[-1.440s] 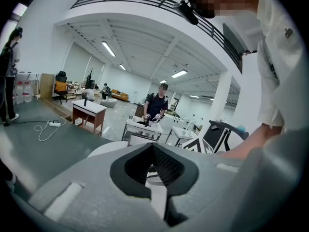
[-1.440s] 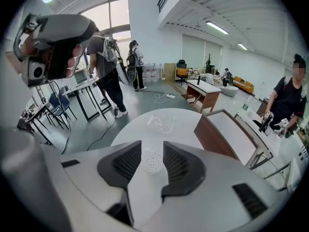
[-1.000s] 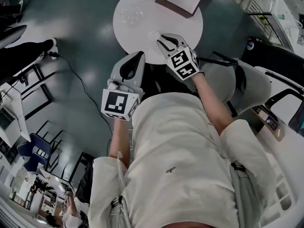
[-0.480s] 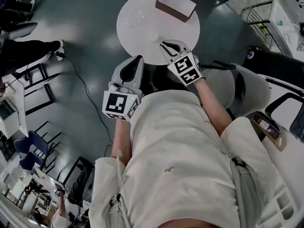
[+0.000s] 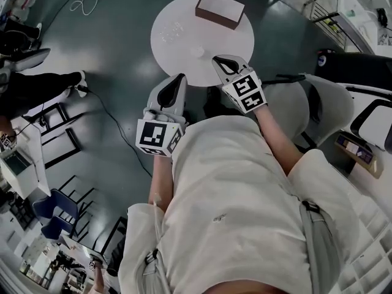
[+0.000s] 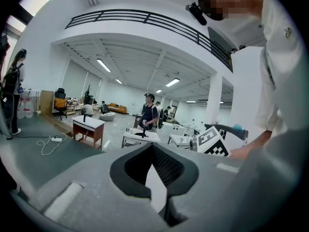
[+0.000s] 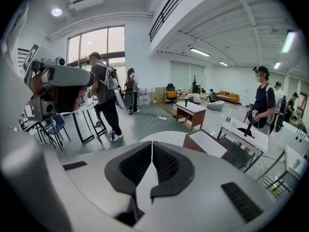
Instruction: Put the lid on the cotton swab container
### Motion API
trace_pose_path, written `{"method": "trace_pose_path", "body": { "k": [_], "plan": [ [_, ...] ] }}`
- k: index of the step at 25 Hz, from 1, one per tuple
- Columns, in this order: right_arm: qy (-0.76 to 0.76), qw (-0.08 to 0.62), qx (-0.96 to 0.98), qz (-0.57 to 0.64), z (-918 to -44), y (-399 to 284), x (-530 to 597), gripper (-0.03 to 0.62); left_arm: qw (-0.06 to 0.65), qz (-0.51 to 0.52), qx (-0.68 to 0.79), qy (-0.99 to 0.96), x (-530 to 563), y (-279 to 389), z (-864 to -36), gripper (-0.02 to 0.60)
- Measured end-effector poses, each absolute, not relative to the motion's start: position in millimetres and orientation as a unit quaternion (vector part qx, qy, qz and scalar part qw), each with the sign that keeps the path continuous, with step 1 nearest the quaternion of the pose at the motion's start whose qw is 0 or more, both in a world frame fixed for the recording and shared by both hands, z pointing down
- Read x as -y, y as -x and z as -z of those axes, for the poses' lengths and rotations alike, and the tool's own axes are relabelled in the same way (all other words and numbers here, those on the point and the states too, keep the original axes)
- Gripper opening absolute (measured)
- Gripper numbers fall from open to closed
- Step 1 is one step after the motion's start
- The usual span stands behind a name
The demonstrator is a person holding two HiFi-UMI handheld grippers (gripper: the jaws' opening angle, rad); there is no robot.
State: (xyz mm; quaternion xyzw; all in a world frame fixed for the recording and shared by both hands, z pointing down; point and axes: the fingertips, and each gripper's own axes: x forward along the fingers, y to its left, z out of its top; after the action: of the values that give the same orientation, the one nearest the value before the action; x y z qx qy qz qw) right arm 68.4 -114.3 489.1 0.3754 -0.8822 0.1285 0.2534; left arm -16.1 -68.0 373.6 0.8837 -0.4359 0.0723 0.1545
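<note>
The left gripper (image 5: pixel 175 80) hangs short of the table, jaws together, empty. The right gripper (image 5: pixel 219 60) is over the near edge of the round white table (image 5: pixel 229 38), jaws closing with tips almost meeting and nothing between them. Just beyond lies a small pale round piece (image 5: pixel 197 51), possibly the lid. Farther left is a clear container (image 5: pixel 171 30). A brown box (image 5: pixel 219 9) sits at the far edge.
</note>
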Motion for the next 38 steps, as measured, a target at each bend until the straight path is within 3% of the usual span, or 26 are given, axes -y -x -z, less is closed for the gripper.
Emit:
{"method": "trace_pose_path", "body": {
  "k": [23, 34, 38],
  "plan": [
    [-0.494, 0.181, 0.841, -0.127, -414, 16, -8, 0.008, 0.144, -0.067, 0.333, -0.929, -31, 124, -362, 0.005],
    [-0.561, 0.118, 0.813, -0.108, -356, -2, -68, 0.008, 0.117, -0.061, 0.307, -0.943, -53, 144, -342, 0.005],
    [-0.549, 0.126, 0.821, -0.088, -343, 6, -89, 0.006, 0.117, -0.060, 0.299, -0.945, -61, 146, -340, 0.005]
  ]
}}
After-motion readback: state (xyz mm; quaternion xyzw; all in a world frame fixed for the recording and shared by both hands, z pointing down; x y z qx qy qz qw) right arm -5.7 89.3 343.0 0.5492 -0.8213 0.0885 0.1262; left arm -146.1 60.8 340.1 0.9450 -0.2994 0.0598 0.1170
